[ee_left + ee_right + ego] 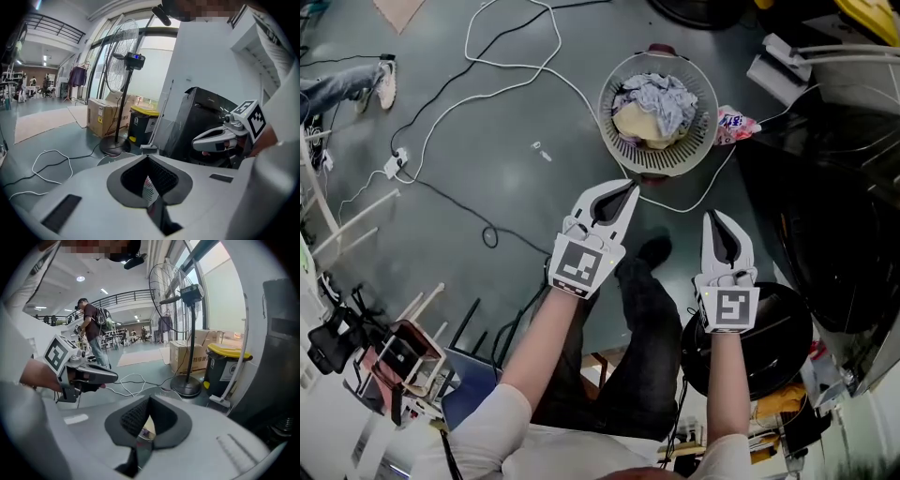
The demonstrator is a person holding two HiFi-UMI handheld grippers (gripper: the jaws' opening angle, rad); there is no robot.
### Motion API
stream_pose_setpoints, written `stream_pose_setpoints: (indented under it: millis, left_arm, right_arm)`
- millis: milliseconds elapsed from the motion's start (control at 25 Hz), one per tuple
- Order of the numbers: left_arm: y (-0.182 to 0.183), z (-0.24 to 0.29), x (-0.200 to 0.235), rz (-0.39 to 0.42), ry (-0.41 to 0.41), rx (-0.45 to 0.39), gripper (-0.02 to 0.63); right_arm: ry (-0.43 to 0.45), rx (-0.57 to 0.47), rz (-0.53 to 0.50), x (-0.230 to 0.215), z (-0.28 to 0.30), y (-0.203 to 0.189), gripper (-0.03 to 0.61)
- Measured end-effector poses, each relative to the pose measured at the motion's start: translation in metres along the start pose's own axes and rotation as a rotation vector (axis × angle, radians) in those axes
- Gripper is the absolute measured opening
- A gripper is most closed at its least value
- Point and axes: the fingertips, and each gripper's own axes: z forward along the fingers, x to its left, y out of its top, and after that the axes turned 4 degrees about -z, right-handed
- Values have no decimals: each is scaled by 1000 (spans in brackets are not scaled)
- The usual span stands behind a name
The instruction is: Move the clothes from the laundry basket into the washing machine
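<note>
Laundry basket [659, 112]: round, so no long axis is shown; it stands on the grey floor [516, 178] at upper centre of the head view, mouth facing up. Clothes [656, 105] are heaped inside, a crumpled blue-grey piece over a cream one.

Left gripper [626, 190]: jaws are pressed together with nothing between them; the tips are aimed at the top of the frame, just below the basket rim. Right gripper [717, 218]: jaws likewise closed and empty, set lower and further right, well apart from the basket.

Washing machine [204, 119]: a black cabinet is seen right of centre in the left gripper view.

Writing: print on the cardboard box [104, 117] is too small to be read. Black-and-white square markers are carried on both gripper cubes.
</note>
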Motion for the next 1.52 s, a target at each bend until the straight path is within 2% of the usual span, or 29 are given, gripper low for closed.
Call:
stream_pose_setpoints:
  millis: [280,560,760,920,1040,1160,1280,1400,1520]
  left_arm:
    - [-25,38,14,30,-28,15,6]
    - [-62,67,37,38,-70,55,6]
    - [-88,92,49,6,-150,82,6]
    - [-72,115,58,38,-169,52,6]
    - [-58,129,65,59,-180,33,6]
    - [-40,137,73,104,-188,5,6]
    - [-16,144,81,111,-182,-37,6]
    - [3,150,81,165,-187,-73,6]
    - [6,155,83,211,-190,-59,6]
  right_arm:
    - [-35,-4,21,-21,20,-49,11]
    - [-16,-59,2,-32,63,-58,11]
    - [29,-67,-63,-47,96,-66,11]
    - [47,-69,-116,-60,116,-83,11]
    - [61,-114,-115,-68,131,-86,11]
    - [72,-157,-104,-75,140,-79,11]
    - [54,-195,-145,-87,143,-67,11]
    - [40,-219,-186,-95,148,-56,11]
    - [55,-228,-228,-91,156,-52,11]
